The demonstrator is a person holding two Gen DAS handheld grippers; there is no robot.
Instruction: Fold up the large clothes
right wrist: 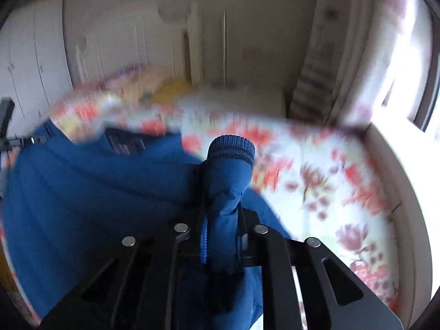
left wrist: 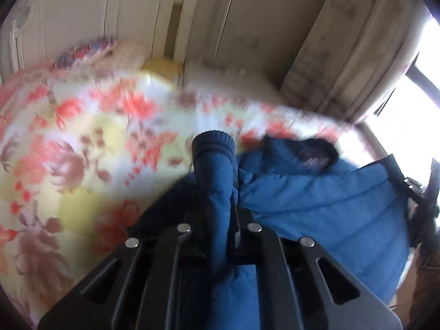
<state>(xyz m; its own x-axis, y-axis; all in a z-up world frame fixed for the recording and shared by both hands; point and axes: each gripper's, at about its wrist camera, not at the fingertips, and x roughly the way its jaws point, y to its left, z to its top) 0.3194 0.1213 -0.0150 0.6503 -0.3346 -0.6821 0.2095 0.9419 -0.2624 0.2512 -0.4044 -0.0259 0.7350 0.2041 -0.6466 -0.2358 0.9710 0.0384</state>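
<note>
A blue padded jacket (left wrist: 324, 206) is held up over a bed with a floral sheet (left wrist: 82, 143). My left gripper (left wrist: 217, 192) is shut on one sleeve, whose dark ribbed cuff (left wrist: 214, 141) sticks out past the fingers. My right gripper (right wrist: 222, 206) is shut on the other sleeve, with its ribbed cuff (right wrist: 231, 148) standing beyond the fingers. The jacket body (right wrist: 90, 187) hangs between the two grippers, collar (right wrist: 125, 141) toward the bed. The right gripper shows at the far right of the left wrist view (left wrist: 420, 189). Both views are motion-blurred.
White wardrobe doors (left wrist: 82, 19) stand behind the bed. A striped curtain (left wrist: 352, 55) and a bright window (left wrist: 412, 126) are at the right. A floral pillow (left wrist: 88, 51) and a yellow item (left wrist: 162, 67) lie at the head of the bed.
</note>
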